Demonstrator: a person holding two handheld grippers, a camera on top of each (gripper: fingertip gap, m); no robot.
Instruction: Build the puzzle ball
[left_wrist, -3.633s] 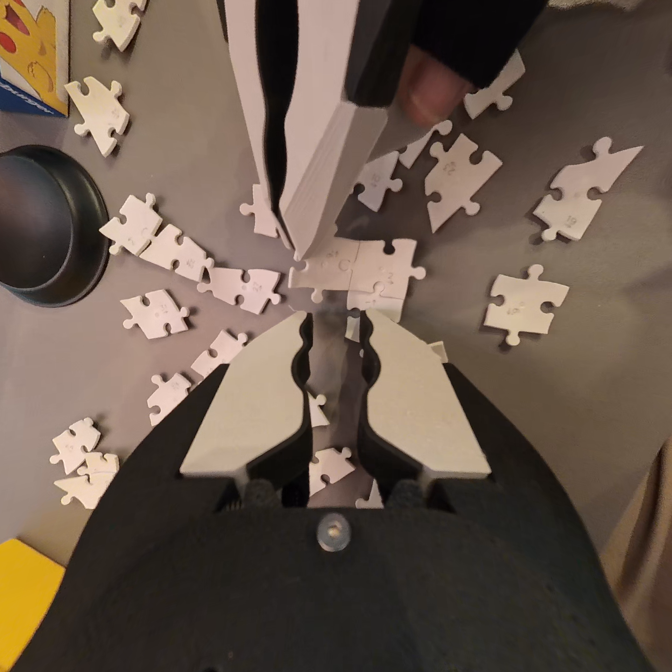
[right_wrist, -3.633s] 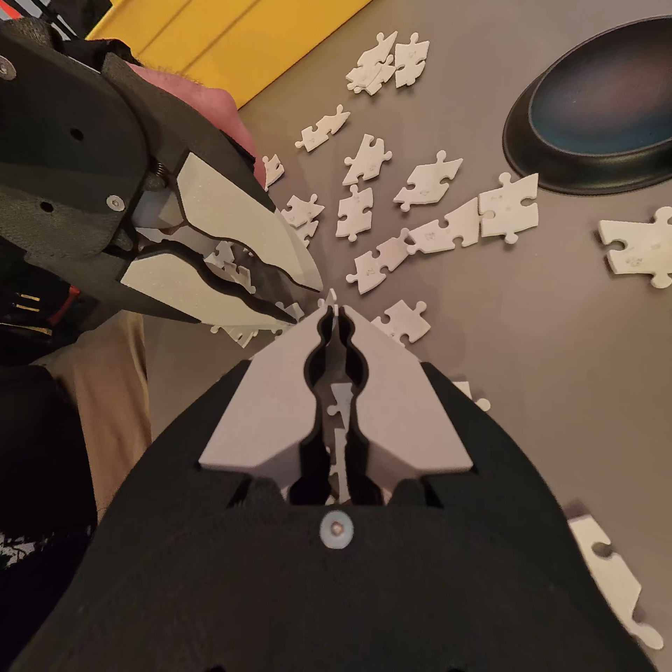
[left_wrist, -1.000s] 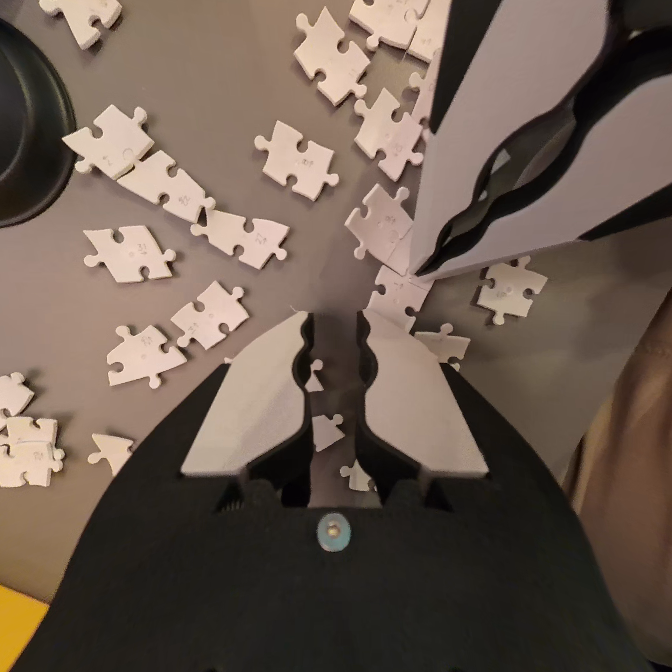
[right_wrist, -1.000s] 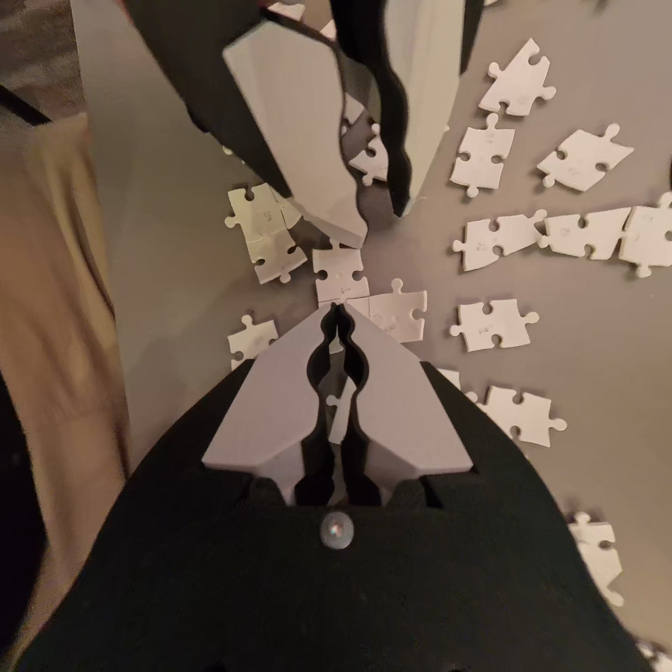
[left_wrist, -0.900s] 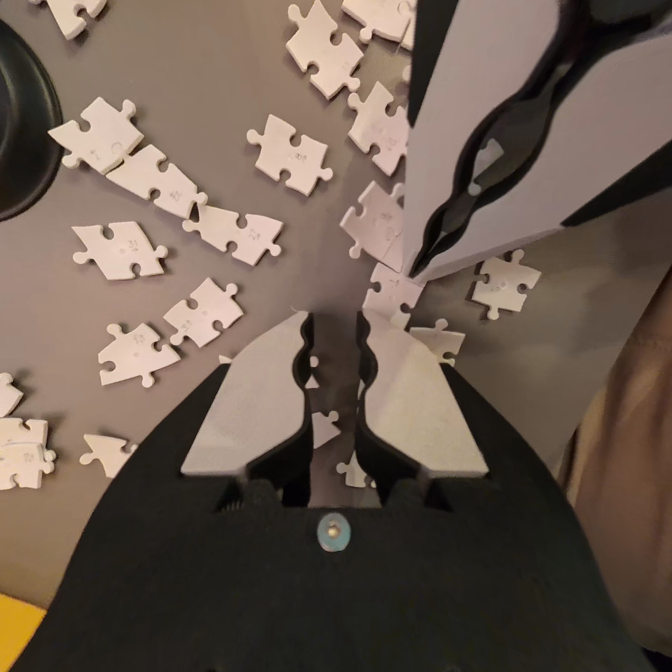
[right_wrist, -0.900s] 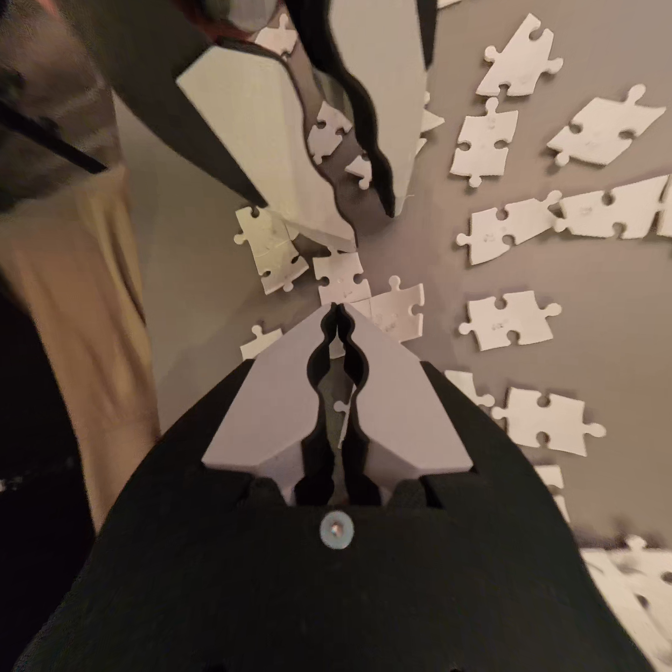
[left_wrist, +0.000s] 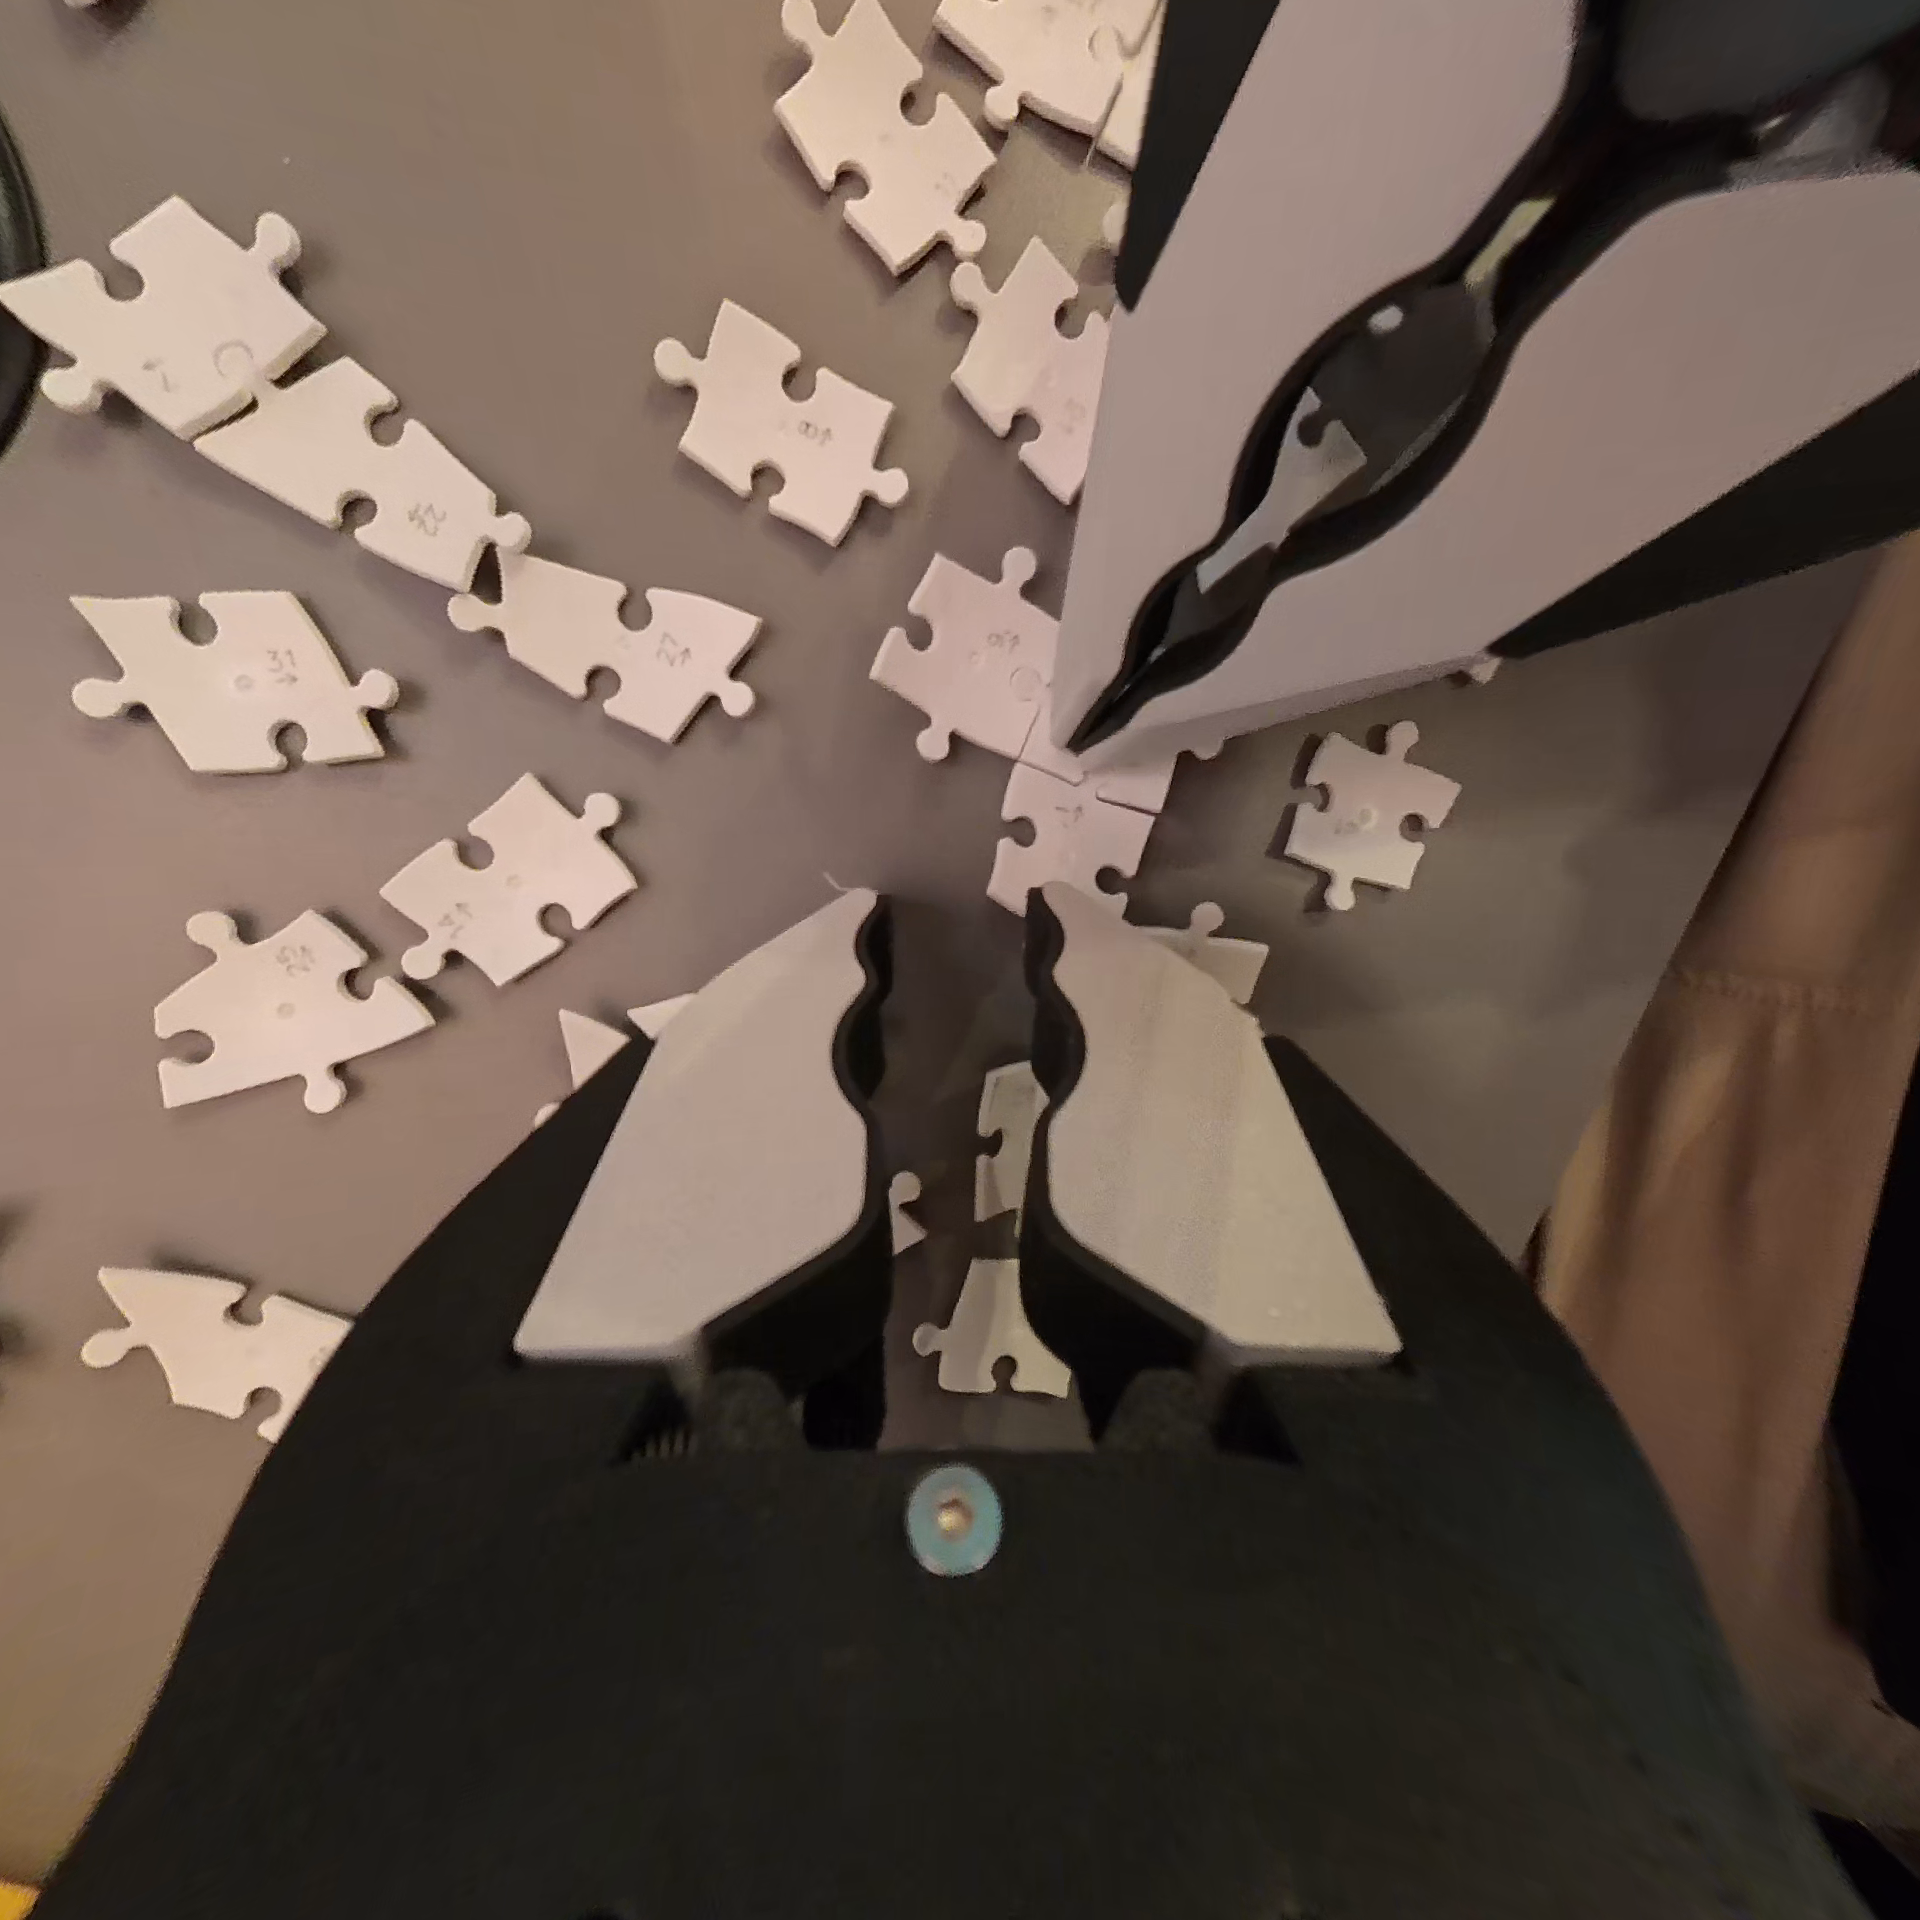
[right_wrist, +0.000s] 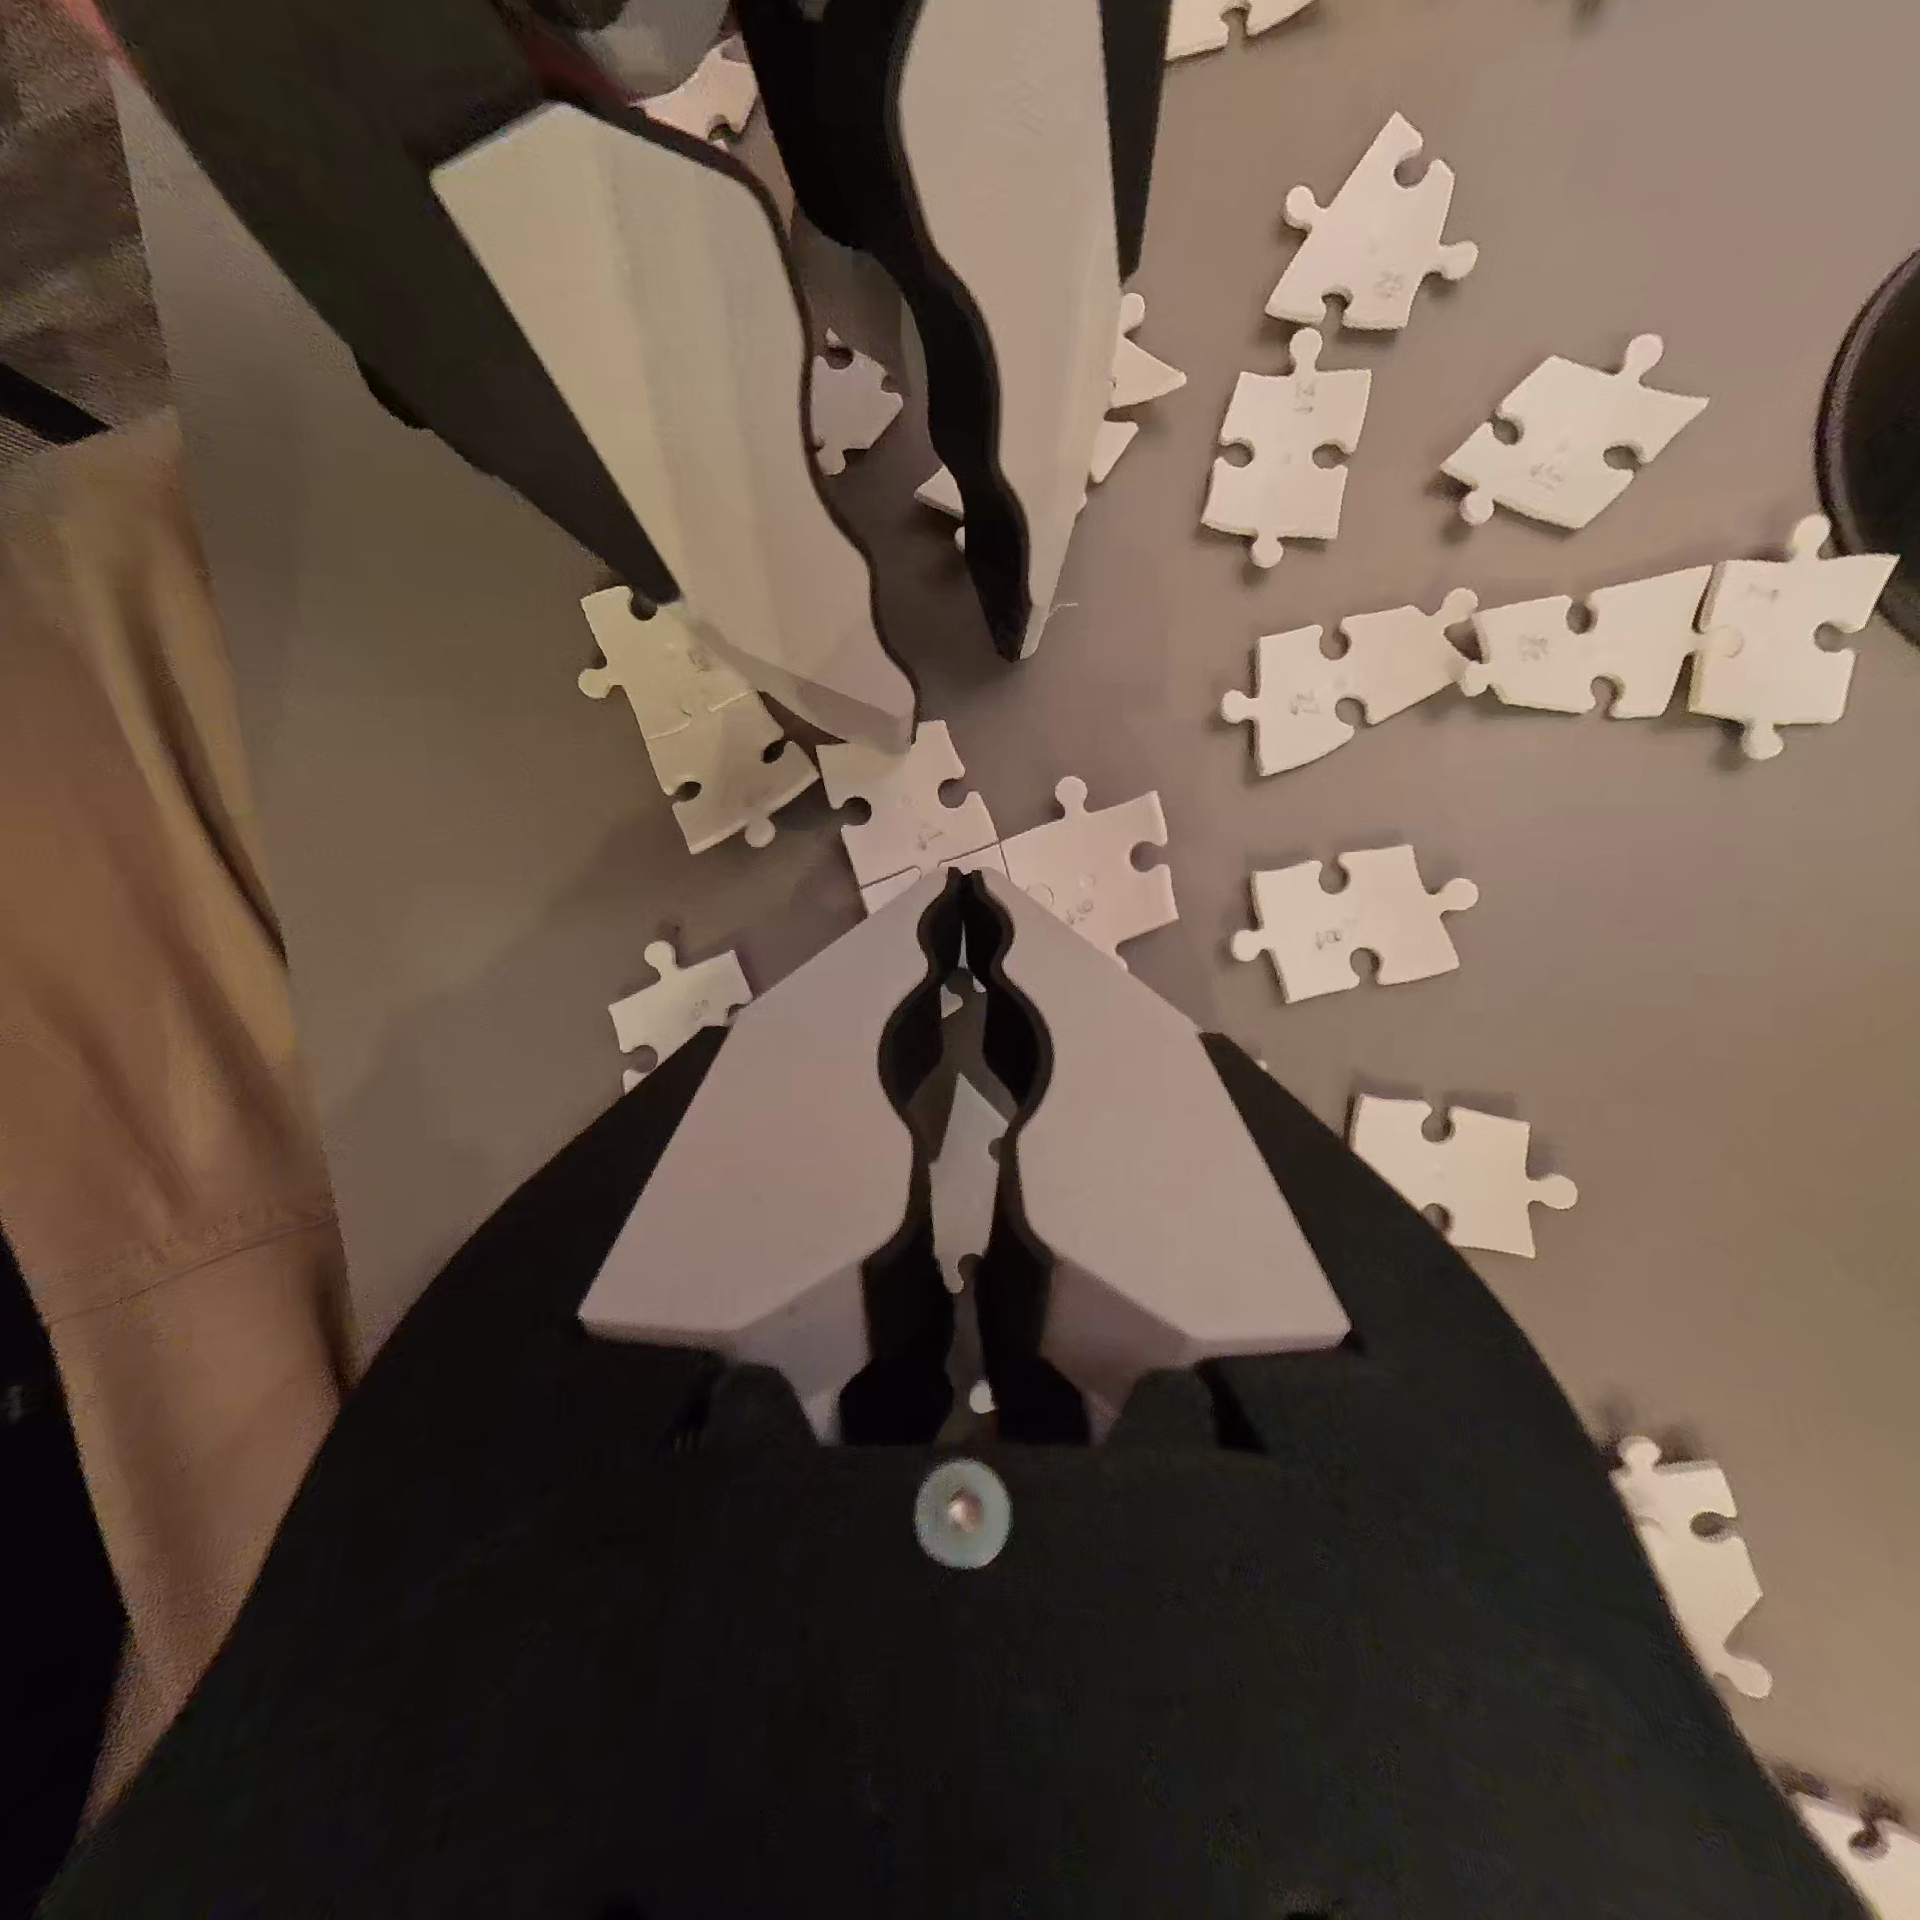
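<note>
Grey worktop (left_wrist: 582, 156) fills both views, strewn with white puzzle pieces lying flat and mostly loose. The task's thing so far is a small joined cluster (right_wrist: 997, 831) of three or so pieces near the middle of the worktop, seen in the left wrist view (left_wrist: 1039, 748) just ahead of the left tool.

The right tool (right_wrist: 964, 891) has its fingers closed together, nothing visibly between them, and its tip presses down on the seam where the cluster's pieces meet. The left tool (left_wrist: 956, 914) is held apart and empty, one fingertip (right_wrist: 883, 727) touching the cluster's far piece.

Compared with a second ago, little has moved: the right tool's tip has slid slightly along the cluster toward its middle joint, and the cluster sits at nearly the same spot. Against the earliest frames the change is larger. Both tools then approached from other angles and the cluster lay turned differently, so it has been rotated and pushed across the worktop while being pressed together.

I judge the seating of these tabs nearly done. Most pieces, including a chain of three (left_wrist: 384, 488), remain unattached, so the ball is far from built.
</note>
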